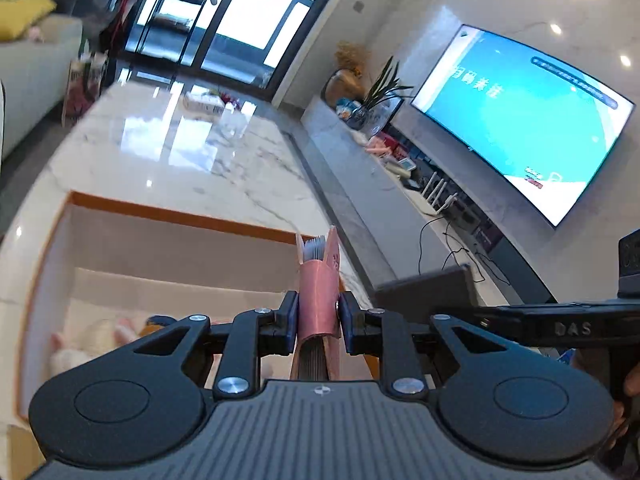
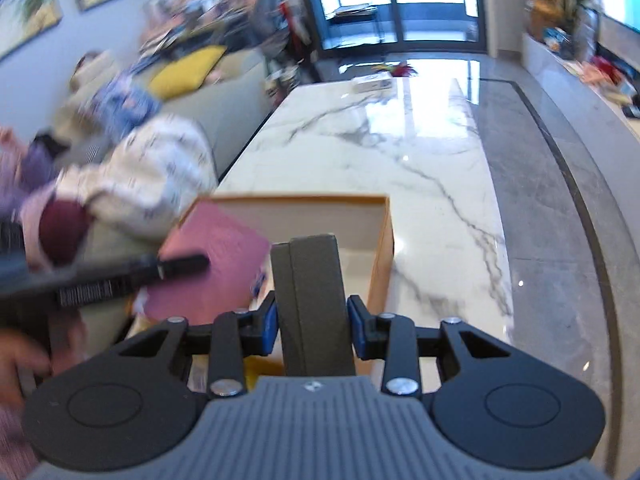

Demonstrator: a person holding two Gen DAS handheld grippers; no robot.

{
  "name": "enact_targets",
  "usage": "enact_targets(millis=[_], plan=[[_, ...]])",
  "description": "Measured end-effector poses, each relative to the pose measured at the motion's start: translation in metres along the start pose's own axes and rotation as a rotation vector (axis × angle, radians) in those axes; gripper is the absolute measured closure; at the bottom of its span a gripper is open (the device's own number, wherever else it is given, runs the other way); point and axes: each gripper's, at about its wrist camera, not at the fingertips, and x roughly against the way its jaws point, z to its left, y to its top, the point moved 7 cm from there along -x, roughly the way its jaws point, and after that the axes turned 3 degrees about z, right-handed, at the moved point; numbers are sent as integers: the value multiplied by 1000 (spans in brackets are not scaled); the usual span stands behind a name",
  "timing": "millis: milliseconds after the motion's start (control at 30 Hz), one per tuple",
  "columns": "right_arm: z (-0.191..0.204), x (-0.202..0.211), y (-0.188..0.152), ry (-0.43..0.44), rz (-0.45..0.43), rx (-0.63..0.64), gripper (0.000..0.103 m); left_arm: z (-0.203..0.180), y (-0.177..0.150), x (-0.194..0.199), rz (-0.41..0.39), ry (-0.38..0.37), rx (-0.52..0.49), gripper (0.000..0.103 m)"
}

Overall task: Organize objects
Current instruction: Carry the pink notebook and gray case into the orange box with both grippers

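Pink booklet (image 1: 318, 296) first: it stands clenched edge-on between the pads of the left tool (image 1: 318, 322), spine toward the camera, its long axis running forward along the fingers and its far end tipped up, white page edges showing at the top. It hangs over the right-hand wall of the open box (image 1: 176, 218), an orange-rimmed carton sitting near the bench's (image 1: 192, 144) closer end. So the drop that matters is short: the box interior lies down and to the left of the booklet, and the left tool is the nearer one to that space.

Inside the box, low at the left, lies something white and fluffy with pink bits, probably a soft toy (image 1: 96, 340), though blur makes that uncertain; a spot of yellow and blue shows beside it. The rest of the pale floor looks free.

Further right, the right tool (image 2: 312, 326) grasps a dark grey block (image 2: 314, 296), apparently a slim case or box, held upright on its long axis with its seam facing the camera. From the right wrist view it sits above the box's near right corner, with the box's right wall (image 2: 382, 260) just beyond and the interior ahead and to the left. In that view the booklet's broad pink cover (image 2: 220, 256) fills the left part of the box opening, with the left tool's black body crossing in front of it.

My judgement: both items are poised for placement, and the booklet should go in flat or on edge before the grey block follows, since the two tools crowd the same opening.
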Motion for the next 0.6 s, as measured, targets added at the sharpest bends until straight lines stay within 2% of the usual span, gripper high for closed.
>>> enact_targets(millis=[100,200,300,467,600], plan=[[-9,-32,12,-18,29,-89,66,4,0,-26,30,8,3,79],[-15,-56,14,-94,57,-115,66,6,-3,-50,61,17,4,79],[-20,-74,12,-108,92,-150,66,10,-12,-69,98,45,-2,79],[-17,-98,16,-171,121,-140,67,24,-18,-88,125,76,53,79],[-20,-110,21,-224,131,-123,67,35,-21,-100,158,65,121,79]])
